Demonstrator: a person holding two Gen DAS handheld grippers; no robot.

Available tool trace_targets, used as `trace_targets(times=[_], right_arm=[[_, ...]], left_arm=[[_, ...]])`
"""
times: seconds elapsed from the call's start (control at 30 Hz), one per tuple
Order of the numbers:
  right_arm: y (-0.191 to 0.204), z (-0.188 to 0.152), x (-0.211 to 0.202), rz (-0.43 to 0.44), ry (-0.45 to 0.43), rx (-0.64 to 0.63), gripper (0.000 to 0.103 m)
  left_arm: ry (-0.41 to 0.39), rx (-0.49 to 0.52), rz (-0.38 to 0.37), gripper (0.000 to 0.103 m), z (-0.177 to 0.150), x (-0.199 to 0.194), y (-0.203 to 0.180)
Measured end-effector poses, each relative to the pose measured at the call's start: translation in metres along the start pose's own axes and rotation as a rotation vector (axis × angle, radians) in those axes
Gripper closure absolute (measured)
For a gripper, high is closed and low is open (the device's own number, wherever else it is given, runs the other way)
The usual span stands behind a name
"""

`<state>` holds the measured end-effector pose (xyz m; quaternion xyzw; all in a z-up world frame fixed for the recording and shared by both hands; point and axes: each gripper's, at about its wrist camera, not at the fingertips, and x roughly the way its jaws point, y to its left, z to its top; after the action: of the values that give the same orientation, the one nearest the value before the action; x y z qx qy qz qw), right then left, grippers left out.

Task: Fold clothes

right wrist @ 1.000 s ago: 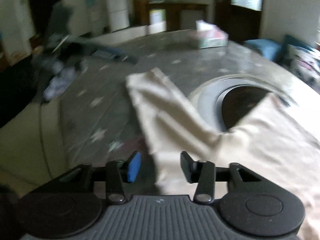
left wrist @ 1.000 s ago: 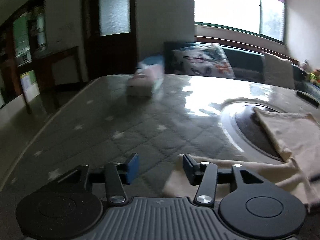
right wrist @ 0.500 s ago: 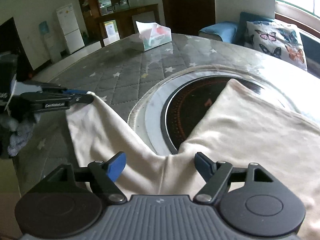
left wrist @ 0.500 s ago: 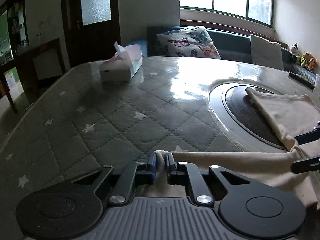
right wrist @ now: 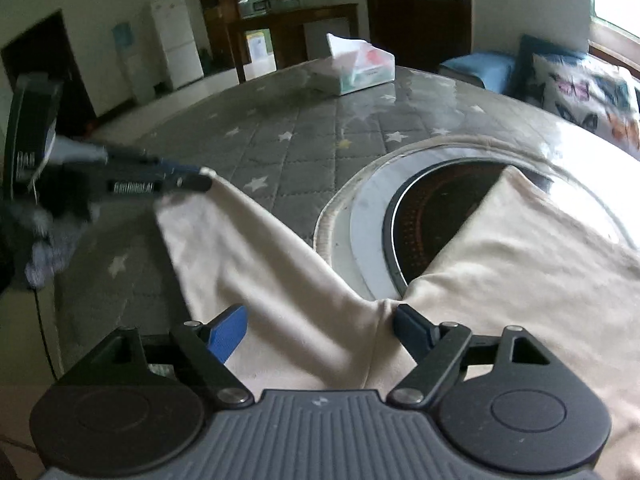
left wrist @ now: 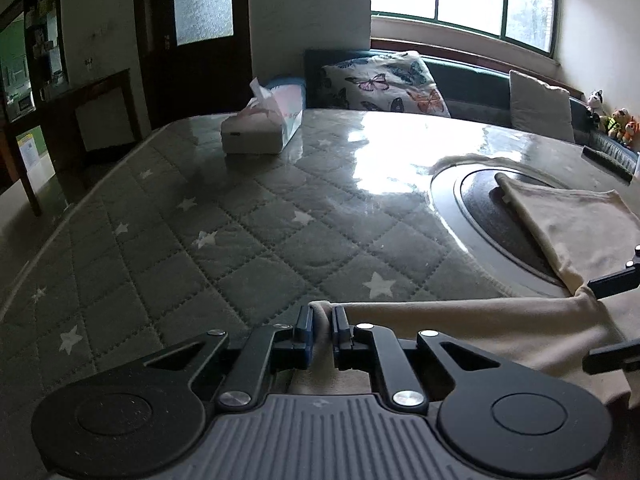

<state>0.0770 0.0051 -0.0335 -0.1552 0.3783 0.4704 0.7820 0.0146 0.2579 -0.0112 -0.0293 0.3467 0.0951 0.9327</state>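
The left gripper, open a second ago, now pinches the sleeve end of the cream garment on the quilted table, while the right gripper, opening, straddles the underarm, so folding can begin.

We see daylight coming in through the window, which is so bright it looks all white. Below it, the table shines with a big white glare patch. The door left of the window is dark. Both pictures bend at the edges with black corners. In the right view the left gripper looks blurry.
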Motion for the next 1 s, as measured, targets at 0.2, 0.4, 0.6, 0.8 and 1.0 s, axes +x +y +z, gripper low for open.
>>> trace_targets(times=[0.2, 0.4, 0.6, 0.8, 1.0], right_arm=[[0.009, -0.013, -0.025, 0.016, -0.014, 0.008, 0.021], [0.03, -0.041, -0.048, 0.095, 0.024, -0.014, 0.023], [0.056, -0.062, -0.057, 0.128, 0.03, -0.083, 0.023], [0.041, -0.066, -0.095, 0.093, -0.074, -0.013, 0.024], [-0.016, -0.089, -0.142, -0.079, -0.164, 0.142, 0.026]], left_arm=[[-0.014, 0.022, 0.021, 0.093, 0.008, 0.006, -0.004], [-0.004, 0.05, 0.052, 0.093, 0.007, 0.018, -0.009], [0.0, 0.083, 0.091, 0.09, 0.009, 0.023, -0.014], [-0.009, 0.065, 0.127, 0.072, 0.005, 0.015, -0.018], [-0.054, 0.057, 0.185, 0.047, 0.007, -0.006, -0.03]])
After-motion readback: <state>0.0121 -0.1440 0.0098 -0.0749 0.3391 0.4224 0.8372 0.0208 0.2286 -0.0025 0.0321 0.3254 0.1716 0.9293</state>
